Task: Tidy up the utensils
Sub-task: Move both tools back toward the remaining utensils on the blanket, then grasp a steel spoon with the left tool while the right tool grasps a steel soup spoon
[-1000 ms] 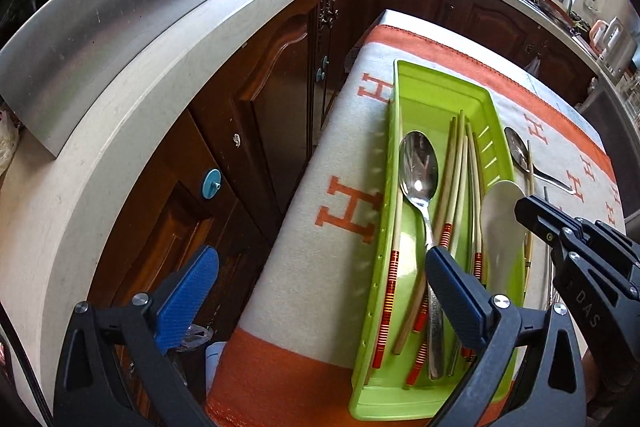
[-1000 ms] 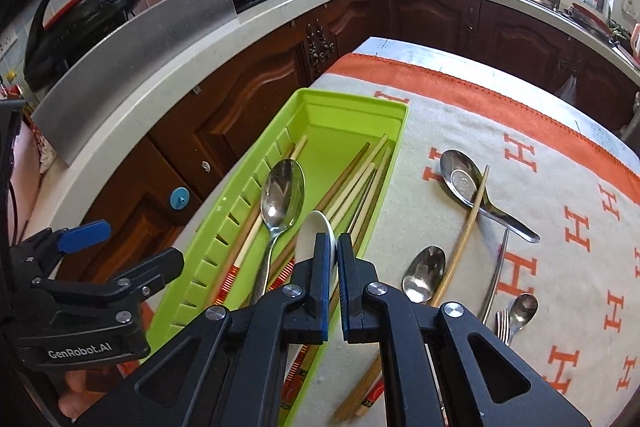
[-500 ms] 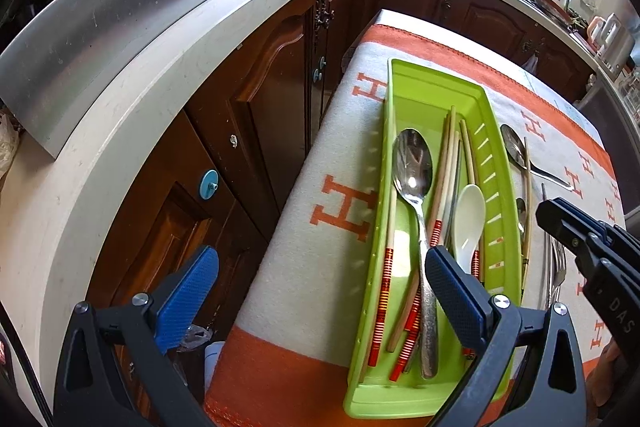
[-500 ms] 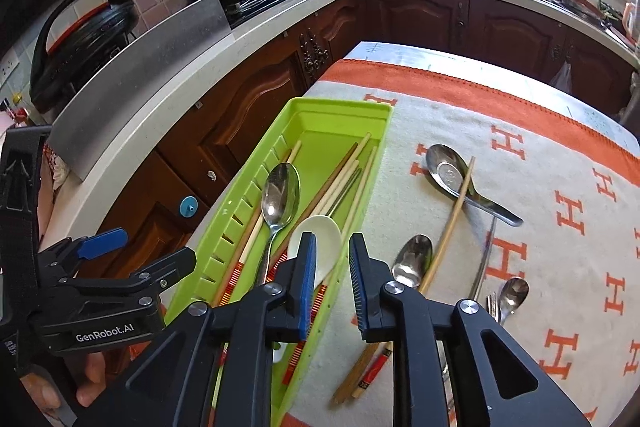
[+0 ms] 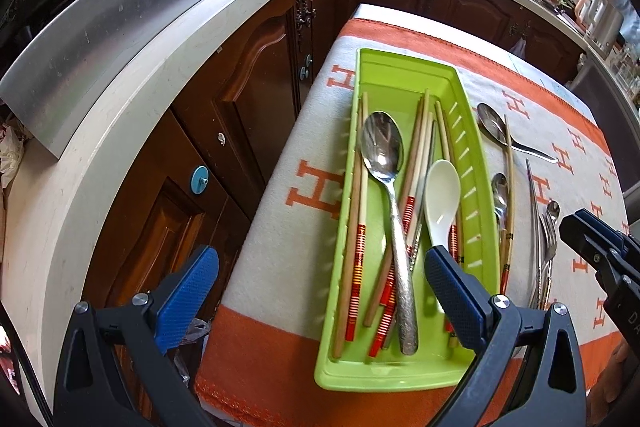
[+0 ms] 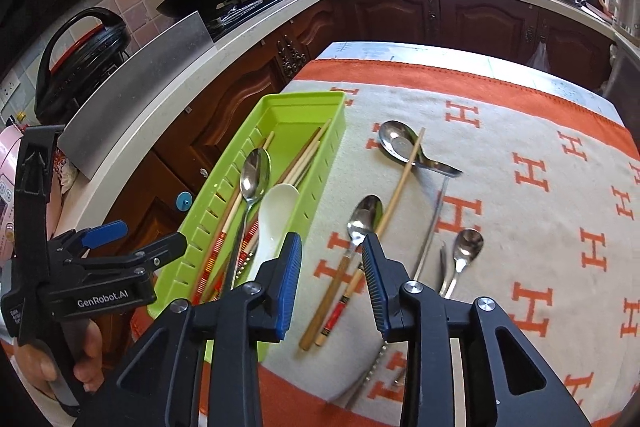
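White ceramic spoon (image 5: 440, 197) lies in the green tray (image 5: 404, 79) atop chopsticks (image 5: 418, 155), beside a steel spoon (image 5: 382, 151). Right gripper (image 6: 332, 283) hangs released and empty just above the tray's edge. Left gripper (image 5: 320, 291) is spread wide, holding nothing.

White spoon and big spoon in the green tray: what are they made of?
White spoon: likely ceramic or melamine, opaque with a soft gloss. Large spoon: polished metal, mirror bowl, textured handle. Green tray: moulded plastic with slotted walls.
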